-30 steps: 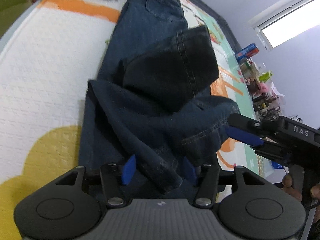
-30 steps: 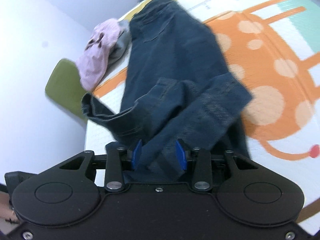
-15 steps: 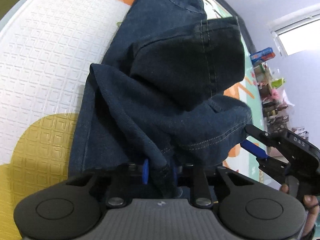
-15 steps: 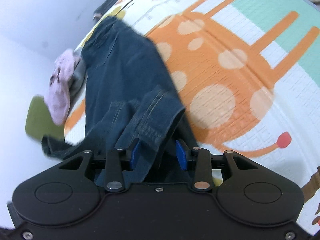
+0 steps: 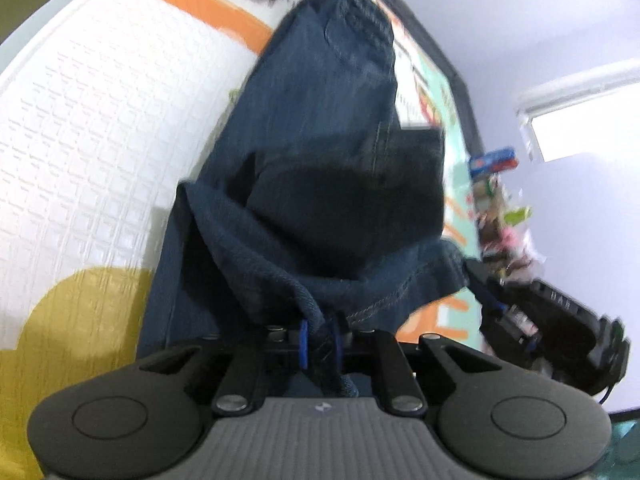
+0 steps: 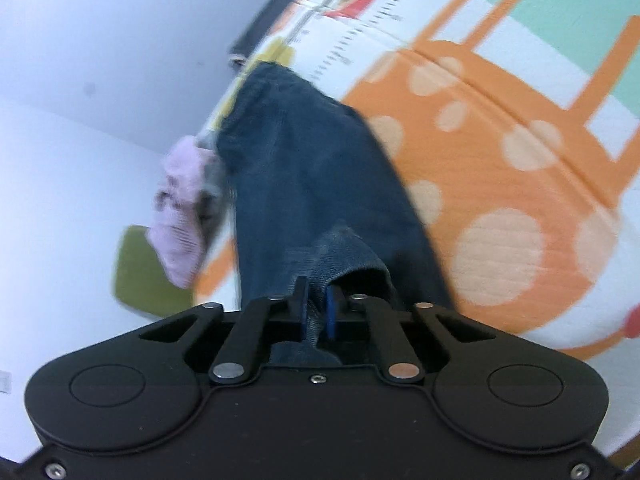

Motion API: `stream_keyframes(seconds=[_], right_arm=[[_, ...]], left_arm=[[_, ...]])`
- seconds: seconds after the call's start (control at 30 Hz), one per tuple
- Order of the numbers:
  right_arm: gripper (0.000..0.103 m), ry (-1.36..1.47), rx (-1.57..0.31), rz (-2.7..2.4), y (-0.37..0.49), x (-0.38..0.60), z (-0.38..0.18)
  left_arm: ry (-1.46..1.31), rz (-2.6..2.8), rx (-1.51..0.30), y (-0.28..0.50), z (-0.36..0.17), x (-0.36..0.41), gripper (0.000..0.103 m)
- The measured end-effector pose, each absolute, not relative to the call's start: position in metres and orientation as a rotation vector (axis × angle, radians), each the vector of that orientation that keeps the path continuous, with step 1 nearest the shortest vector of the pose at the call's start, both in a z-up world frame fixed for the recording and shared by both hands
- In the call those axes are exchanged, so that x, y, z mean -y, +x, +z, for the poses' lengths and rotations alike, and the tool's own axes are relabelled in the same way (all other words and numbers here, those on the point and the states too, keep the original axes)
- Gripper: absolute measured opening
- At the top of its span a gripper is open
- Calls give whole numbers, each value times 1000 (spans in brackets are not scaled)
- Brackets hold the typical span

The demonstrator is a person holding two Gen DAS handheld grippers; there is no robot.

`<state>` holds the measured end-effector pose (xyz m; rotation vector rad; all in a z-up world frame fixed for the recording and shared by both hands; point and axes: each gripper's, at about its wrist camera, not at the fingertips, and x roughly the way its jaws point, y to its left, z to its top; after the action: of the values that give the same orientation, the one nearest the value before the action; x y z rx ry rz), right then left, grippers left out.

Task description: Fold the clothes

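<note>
Left wrist view: the left gripper (image 5: 320, 338) pinches a bunched hem of the dark blue denim jeans (image 5: 320, 128), blue pads pressed tight on the cloth. The jeans stretch away over the white, orange and yellow embossed play mat (image 5: 92, 120). The black right gripper (image 5: 496, 308) sits at the far hem; its lettering is too blurred to read.

Right wrist view: the right gripper (image 6: 316, 314) clamps denim (image 6: 316, 184) too. A pink striped garment (image 6: 180, 208) lies beside the jeans; ruler markings are printed on the mat (image 6: 520, 160), illegible.
</note>
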<state>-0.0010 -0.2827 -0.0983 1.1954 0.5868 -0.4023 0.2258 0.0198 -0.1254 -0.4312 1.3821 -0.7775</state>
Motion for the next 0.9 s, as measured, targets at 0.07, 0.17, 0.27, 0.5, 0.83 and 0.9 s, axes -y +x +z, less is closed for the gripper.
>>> stream_keyframes(seconds=[0.07,0.17,0.27,0.5,0.83,0.9], right_arm=[[4,1189,-577,-392,6,284,-92],[4,1170,-572,-392,17,289,-85],[4,1155,-566,-391,31,295,-81],[8,1149,-536,-404,57,313,-80],[33,1058,-538,-463,71,337,-74],[33,1025,-578,-451,65,336,-80]], left_arm=[[-473,-757,-1361,236,-122,-22,13],[-543,-719,-1324,255,-119,-26,13],[-616,-668,-1293,274,-117,-29,12],[-767,-476,-1228,318,-128,-38,13],[-731,-461,-1185,343,-133,-53,19],[-675,-517,-1170,335,-132,-54,25]])
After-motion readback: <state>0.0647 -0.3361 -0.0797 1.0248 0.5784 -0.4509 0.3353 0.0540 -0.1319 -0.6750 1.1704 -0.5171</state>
